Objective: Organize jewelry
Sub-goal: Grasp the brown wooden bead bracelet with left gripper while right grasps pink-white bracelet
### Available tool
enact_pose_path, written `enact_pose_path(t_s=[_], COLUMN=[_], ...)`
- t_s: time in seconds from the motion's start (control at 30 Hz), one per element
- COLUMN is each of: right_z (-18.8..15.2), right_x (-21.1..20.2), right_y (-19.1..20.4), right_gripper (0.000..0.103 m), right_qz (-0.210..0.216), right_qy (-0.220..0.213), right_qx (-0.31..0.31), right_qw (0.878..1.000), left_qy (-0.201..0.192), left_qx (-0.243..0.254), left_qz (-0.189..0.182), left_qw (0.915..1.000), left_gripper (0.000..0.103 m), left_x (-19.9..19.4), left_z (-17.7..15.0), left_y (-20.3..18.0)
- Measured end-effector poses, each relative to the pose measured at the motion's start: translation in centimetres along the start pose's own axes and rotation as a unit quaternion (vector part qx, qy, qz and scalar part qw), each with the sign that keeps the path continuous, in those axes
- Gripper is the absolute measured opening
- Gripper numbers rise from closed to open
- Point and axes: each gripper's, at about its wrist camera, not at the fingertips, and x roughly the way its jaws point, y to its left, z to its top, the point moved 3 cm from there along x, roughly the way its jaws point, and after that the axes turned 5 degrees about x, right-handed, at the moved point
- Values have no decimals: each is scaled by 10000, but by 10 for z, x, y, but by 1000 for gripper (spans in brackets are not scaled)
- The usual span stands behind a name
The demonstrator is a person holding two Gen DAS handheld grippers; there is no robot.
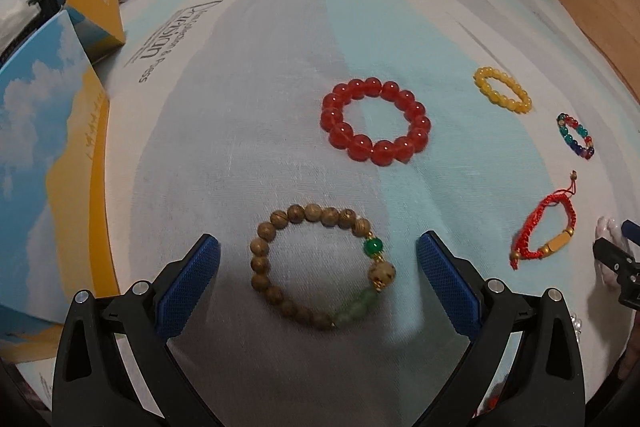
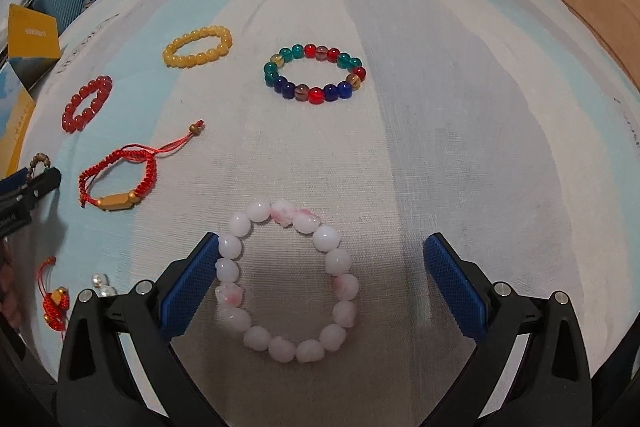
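I am hovering over the bed sheet [image 1: 280, 67], both sets of fingers spread apart: left gripper [image 1: 318, 259] around the wooden bracelet [image 1: 320, 267] at six o'clock, right gripper [image 2: 320, 263] around the pink bracelet [image 2: 288, 283]. Closing off-centre is risking beads slipping, since one finger [image 2: 192, 279] is already touching.

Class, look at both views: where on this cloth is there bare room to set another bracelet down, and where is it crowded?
Bare: right of the multicolour bracelet and pink bracelet. Crowded: left, around the red cord bracelet, yellow bracelet and red bead bracelet.
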Motion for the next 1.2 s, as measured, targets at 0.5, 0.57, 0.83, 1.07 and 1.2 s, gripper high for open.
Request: enact_pose_path(t_s=[0.5,0.57,0.83,1.07,1.2], right_z=[-8,-11,-9,-4,-5], right_x=[-5,-8,-10,-12,-16], right_y=[10,8,4,-1,-3], right_gripper=[62,57,23,11,11], right_qz=[49,92,130,282,321], right_qy=[-51,-7,202,372,386], right_qx=[-299,-285,-160,19,-9], right_qw=[9995,9996,9996,9989,9987], left_qy=[-71,-36,116,206,308], left_qx=[36,66,208,367,399], left_qz=[-11,1,-10,4,21], left_qw=[10000,10000,9997,9991,9987], left_gripper=[69,65,46,19,18], left_x=[-8,-9,-16,-21,-22], left_z=[-8,-9,-15,-17,-16], left_y=[4,2,-5,-10,-11])
